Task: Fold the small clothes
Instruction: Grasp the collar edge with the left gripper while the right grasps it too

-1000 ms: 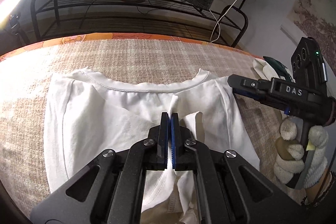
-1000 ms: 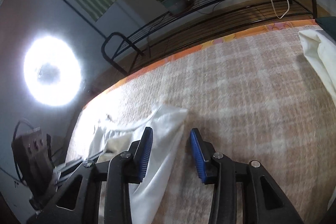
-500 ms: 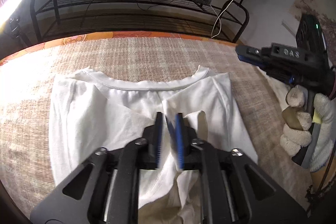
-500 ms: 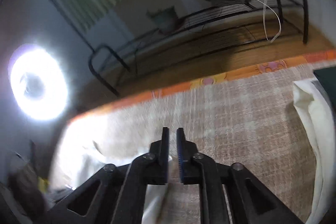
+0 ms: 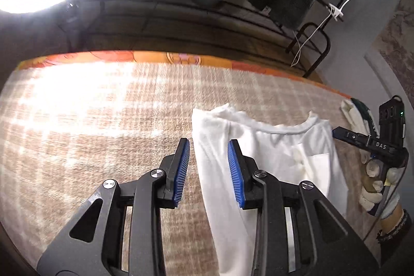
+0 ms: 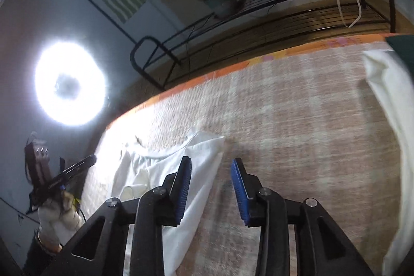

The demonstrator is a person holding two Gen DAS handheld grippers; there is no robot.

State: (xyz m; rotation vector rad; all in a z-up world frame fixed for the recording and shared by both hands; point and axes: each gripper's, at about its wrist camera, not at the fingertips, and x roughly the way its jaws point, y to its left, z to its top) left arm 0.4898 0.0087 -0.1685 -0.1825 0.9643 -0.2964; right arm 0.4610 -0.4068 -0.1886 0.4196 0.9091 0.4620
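Note:
A small white T-shirt (image 5: pixel 274 162) lies flat on the plaid blanket, neckline away from me, both sides folded inward. My left gripper (image 5: pixel 208 170) is open and empty, its jaws straddling the shirt's left folded edge. In the right wrist view my right gripper (image 6: pixel 211 188) is open and empty over the shirt's (image 6: pixel 165 183) right edge, the left pad above the cloth. The right gripper also shows in the left wrist view (image 5: pixel 336 133), the left one in the right wrist view (image 6: pixel 89 161).
The beige plaid blanket (image 5: pixel 90 133) covers the bed, with an orange border (image 5: pixel 181 58) at the far edge. More white cloth (image 6: pixel 388 105) lies at the right. A black metal rack (image 6: pixel 284 12) with a potted plant (image 6: pixel 220 1) stands behind. A ring light (image 6: pixel 69 84) glares at the left.
My left gripper opened, let go of the shirt fold and moved left to the shirt's left edge. My right gripper shut briefly, then reopened over the shirt's right edge.

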